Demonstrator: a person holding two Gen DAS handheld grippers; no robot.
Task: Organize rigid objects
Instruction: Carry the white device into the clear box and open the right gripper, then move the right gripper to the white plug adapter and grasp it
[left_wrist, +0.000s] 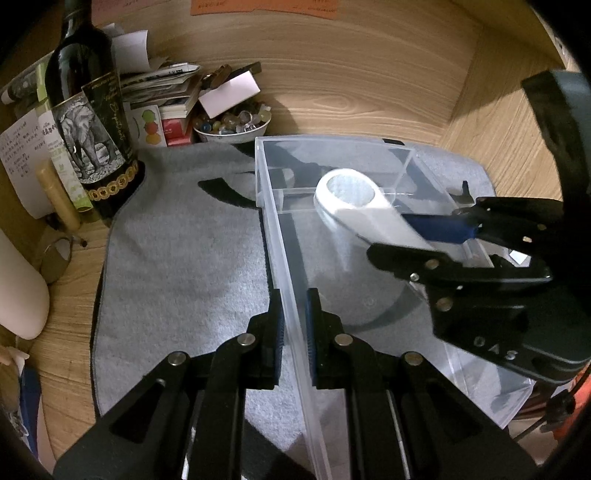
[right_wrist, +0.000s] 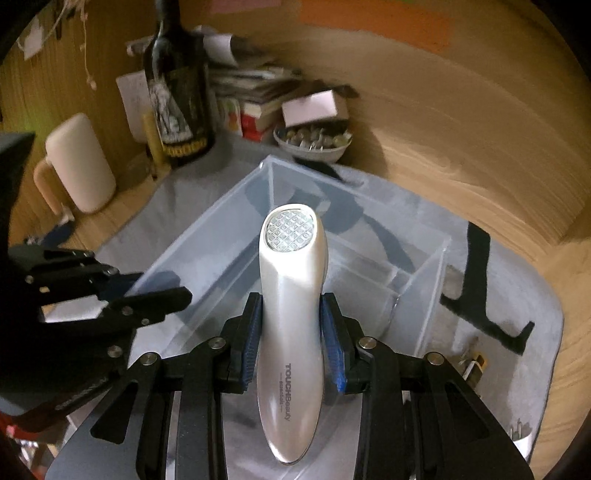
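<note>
— Where is there room to pass?
— Over the grey mat (left_wrist: 177, 258) left of the clear bin (left_wrist: 291, 280).
— And what blocks?
— The bottle (left_wrist: 88, 122), papers (left_wrist: 155, 79) and bead bowl (left_wrist: 232, 127) crowd the mat's far-left corner; the bin's dividers (right_wrist: 417, 269) split its far end.
</note>
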